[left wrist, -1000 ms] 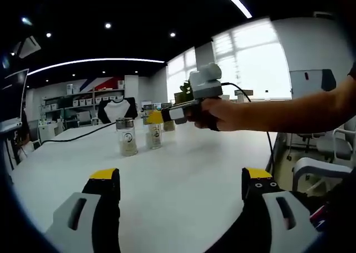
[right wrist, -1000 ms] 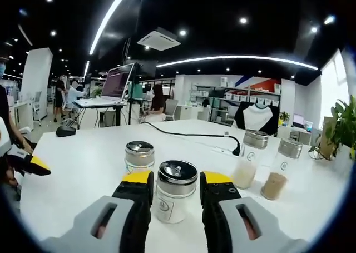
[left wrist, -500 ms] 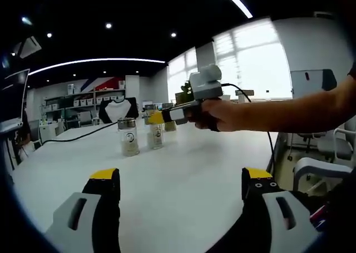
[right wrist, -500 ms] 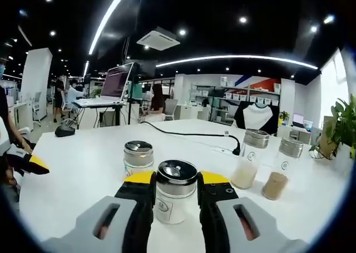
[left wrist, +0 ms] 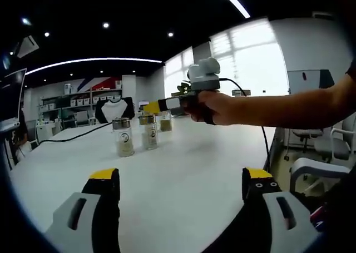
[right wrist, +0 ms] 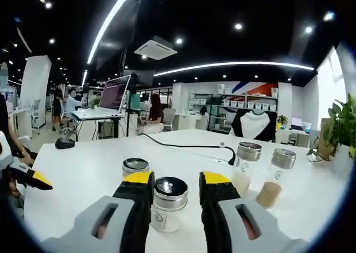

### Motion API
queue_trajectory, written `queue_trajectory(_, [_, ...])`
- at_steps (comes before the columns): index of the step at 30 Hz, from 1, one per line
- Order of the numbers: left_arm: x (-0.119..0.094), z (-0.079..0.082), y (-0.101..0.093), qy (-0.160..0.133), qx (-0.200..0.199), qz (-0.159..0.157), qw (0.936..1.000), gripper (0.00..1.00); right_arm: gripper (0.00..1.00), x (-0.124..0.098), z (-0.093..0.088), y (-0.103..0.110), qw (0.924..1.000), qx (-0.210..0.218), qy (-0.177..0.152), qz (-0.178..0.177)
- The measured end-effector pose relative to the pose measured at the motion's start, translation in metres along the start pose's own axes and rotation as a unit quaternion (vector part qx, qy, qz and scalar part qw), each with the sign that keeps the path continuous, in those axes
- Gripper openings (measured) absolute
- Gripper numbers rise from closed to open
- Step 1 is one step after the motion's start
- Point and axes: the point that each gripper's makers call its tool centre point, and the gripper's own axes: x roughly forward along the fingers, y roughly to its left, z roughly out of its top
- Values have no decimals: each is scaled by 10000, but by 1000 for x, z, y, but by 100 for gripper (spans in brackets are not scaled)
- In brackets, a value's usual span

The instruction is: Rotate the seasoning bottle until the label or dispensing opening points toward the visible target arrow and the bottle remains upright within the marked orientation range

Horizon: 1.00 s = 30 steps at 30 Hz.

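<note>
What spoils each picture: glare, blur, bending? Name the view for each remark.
Left gripper view: the windows are blown out white, the ceiling light strip bows with the fisheye, and the far seasoning bottles look soft. Right gripper view: lighting is even, the ceiling is dark with small spotlights, the bottle between the right claw is sharp, and the table edge curves.

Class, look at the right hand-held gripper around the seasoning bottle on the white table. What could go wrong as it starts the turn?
1. The right hand-held gripper brackets the seasoning bottle just below its lid; a high grip may tip it.
2. A second short jar stands close behind; a swinging jaw could knock it.
3. No target arrow can be made out on the table, so judging the final direction is uncertain.
</note>
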Motion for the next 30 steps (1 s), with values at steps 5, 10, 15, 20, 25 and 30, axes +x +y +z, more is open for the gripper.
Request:
queue_trajectory(5, [-1,3,0,-54,106,4,9999,90,32,-1,-2,-18,9998,6,23,-204])
queue_trajectory(10, [-2,2,2,-15,176,47,9998,86,32,-3,-5,-37,9987,217,25,-457])
queue_trajectory(15, [-2,2,3,-49,281,122,9995,86,32,-2,-11,-51,9979,229,67,-609])
queue_trajectory(20, [0,0,2,-22,93,109,9999,91,33,5,-16,-63,9971,32,170,-748])
queue_trajectory(25, [0,3,3,-57,271,162,9995,91,34,13,-18,-72,9963,-4,199,-830])
queue_trajectory(30, [0,6,4,-133,189,173,9996,94,37,22,-16,-80,9953,-65,192,-950])
